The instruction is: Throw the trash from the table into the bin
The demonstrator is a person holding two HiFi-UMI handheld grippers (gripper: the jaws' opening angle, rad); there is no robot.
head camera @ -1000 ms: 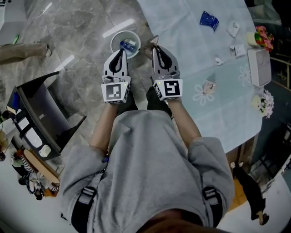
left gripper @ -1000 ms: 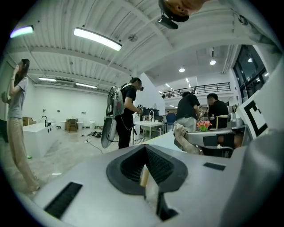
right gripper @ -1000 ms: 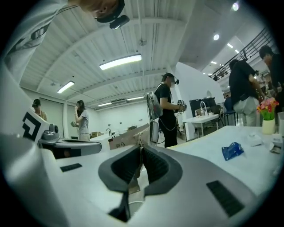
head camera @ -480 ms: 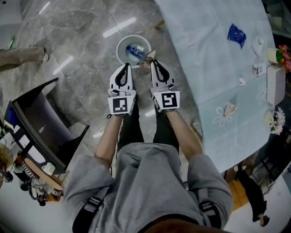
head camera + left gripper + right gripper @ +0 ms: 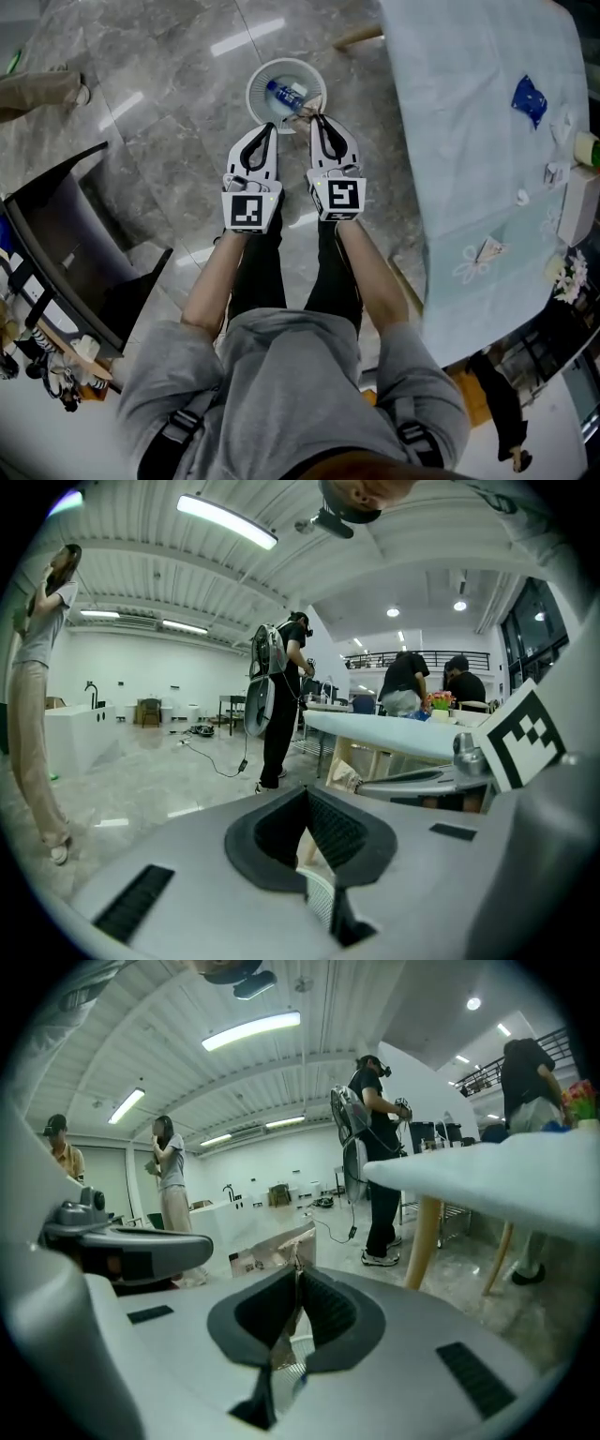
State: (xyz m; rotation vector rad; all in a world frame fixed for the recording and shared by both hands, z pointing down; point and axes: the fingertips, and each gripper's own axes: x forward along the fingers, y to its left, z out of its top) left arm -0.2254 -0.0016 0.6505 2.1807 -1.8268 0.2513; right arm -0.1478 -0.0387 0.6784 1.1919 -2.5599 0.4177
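Between the right gripper's (image 5: 320, 118) tips: thin brownish wrapper (image 5: 312, 101), pinched, jaws pressed on it. From the head view it sits at the rim of the white bin (image 5: 255, 84), which is just ahead of both grippers. Blue bottle (image 5: 284, 93) lies inside the bin. Left gripper (image 5: 268, 127) alongside, jaws pressed together on nothing. Table (image 5: 469, 141) to the right gripper's right, with a blue packet (image 5: 530, 99) on it, well apart.
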